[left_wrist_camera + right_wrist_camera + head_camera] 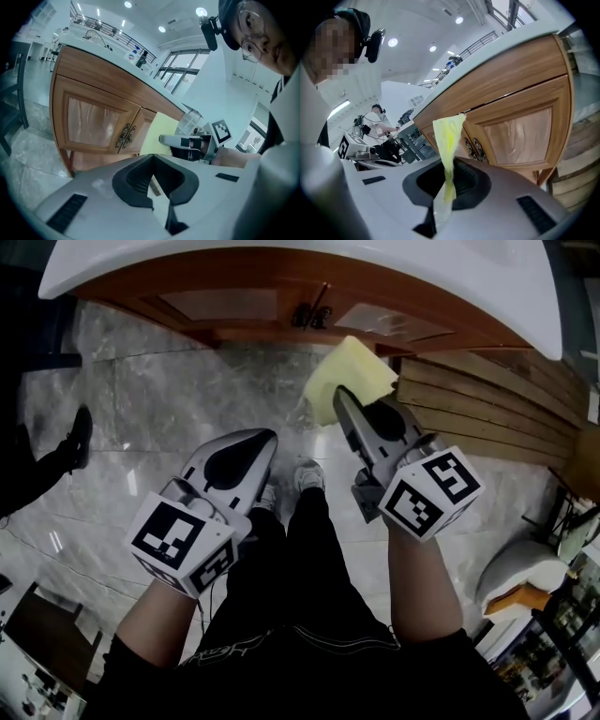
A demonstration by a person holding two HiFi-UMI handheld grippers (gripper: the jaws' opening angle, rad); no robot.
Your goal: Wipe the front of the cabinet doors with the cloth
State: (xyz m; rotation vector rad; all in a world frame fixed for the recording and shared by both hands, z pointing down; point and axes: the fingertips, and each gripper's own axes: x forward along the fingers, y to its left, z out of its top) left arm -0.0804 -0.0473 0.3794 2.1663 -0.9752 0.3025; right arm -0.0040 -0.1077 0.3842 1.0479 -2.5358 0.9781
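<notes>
The right hand-held gripper (pixel 349 407) is clenched on a yellow cloth (pixel 349 376), which stands up from between its jaws as a folded sheet. In the head view the cloth sits at about 1 o'clock, held out in front of the cabinet doors (pixel 225 304) that run across 12 o'clock under the white desk (pixel 281 261). It hangs just to the right of the pair of dark metal handles (pixel 311 315) where the two doors meet. Whether the cloth touches the wood cannot be told.

The left hand-held gripper (pixel 151 157) is clenched with nothing in it, its jaws meeting at the tips. In the head view it is at 8 o'clock, low over the grey marble floor (pixel 141 381) and well short of the doors. Stacked wooden planks (pixel 487 409) lie at 3 o'clock, beside the cabinet.
</notes>
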